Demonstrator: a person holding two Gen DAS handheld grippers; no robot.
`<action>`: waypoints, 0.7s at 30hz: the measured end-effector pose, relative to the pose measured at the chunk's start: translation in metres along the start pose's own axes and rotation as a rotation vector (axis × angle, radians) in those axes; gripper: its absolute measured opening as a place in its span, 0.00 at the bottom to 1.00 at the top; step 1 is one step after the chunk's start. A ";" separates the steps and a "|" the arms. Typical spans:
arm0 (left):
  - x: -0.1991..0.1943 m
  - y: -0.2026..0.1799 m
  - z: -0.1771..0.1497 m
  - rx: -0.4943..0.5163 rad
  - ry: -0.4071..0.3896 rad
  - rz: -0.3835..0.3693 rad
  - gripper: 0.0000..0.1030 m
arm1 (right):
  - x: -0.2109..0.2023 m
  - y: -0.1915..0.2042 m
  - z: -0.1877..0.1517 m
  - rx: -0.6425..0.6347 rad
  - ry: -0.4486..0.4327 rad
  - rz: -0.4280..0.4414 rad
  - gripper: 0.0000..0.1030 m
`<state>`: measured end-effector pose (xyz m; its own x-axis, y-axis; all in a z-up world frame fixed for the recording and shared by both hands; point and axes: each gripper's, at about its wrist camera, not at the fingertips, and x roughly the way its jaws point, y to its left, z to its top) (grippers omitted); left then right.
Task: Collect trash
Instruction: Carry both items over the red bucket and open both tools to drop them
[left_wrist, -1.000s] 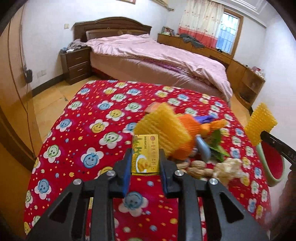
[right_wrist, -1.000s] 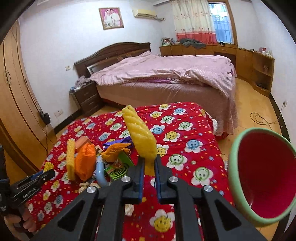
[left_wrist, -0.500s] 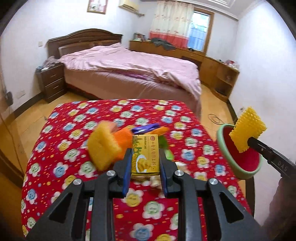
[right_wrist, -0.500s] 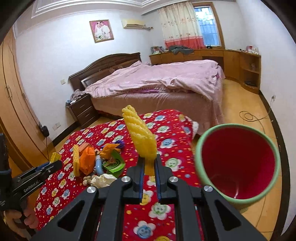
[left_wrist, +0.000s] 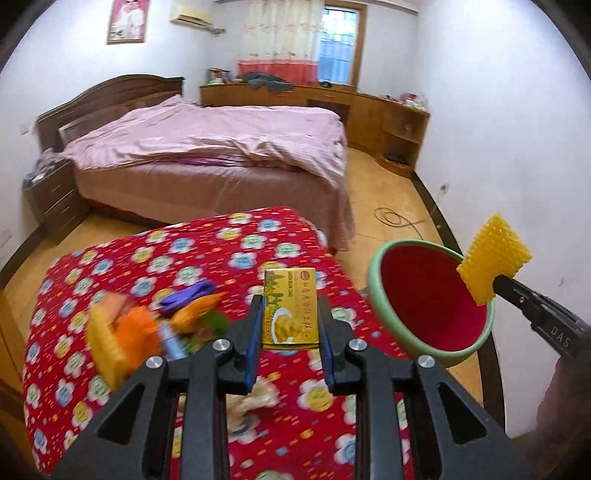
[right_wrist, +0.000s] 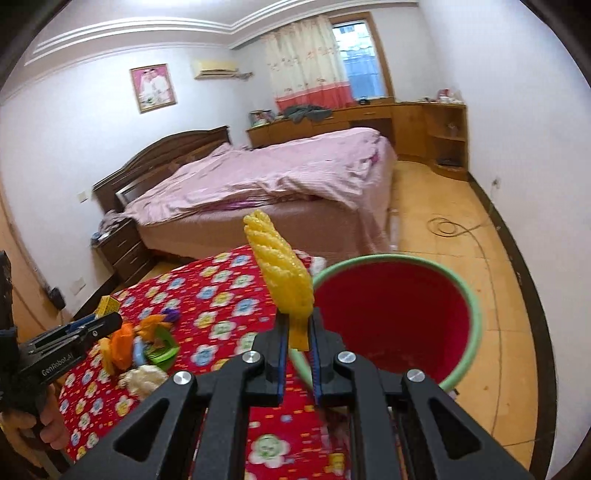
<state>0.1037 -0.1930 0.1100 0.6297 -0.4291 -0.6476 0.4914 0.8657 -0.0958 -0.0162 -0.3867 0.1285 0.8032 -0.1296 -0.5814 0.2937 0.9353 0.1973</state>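
Observation:
My left gripper (left_wrist: 290, 321) is shut on a small yellow-green snack box (left_wrist: 290, 306), held above the right part of the red flowered table (left_wrist: 221, 251). My right gripper (right_wrist: 297, 336) is shut on a yellow foam fruit net (right_wrist: 280, 269), held over the near rim of the green bin with a red inside (right_wrist: 399, 317). In the left wrist view the net (left_wrist: 493, 258) hangs over the bin (left_wrist: 424, 302). More trash lies on the table: orange and yellow foam nets (left_wrist: 122, 336), a purple wrapper (left_wrist: 188, 295), crumpled paper (right_wrist: 142, 380).
The bin stands on the floor at the table's right edge. A bed with a pink cover (left_wrist: 221, 147) stands beyond the table. A nightstand (left_wrist: 55, 199) is at the left, wooden cabinets (left_wrist: 388, 122) at the back right. A cable (left_wrist: 391, 218) lies on the floor.
Both grippers have swung right and upward, away from the trash pile toward the bin. The yellow net now sits over the bin's rim. Both grips are unchanged.

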 end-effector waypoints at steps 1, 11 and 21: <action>0.005 -0.007 0.003 0.009 0.005 -0.010 0.26 | 0.001 -0.008 0.000 0.009 0.002 -0.014 0.12; 0.062 -0.083 0.014 0.097 0.061 -0.113 0.26 | 0.020 -0.075 -0.008 0.105 0.051 -0.102 0.12; 0.123 -0.133 0.001 0.145 0.147 -0.163 0.26 | 0.040 -0.120 -0.020 0.173 0.108 -0.127 0.12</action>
<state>0.1167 -0.3614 0.0441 0.4460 -0.5085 -0.7366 0.6671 0.7375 -0.1053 -0.0297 -0.4975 0.0653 0.6970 -0.1982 -0.6891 0.4810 0.8420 0.2443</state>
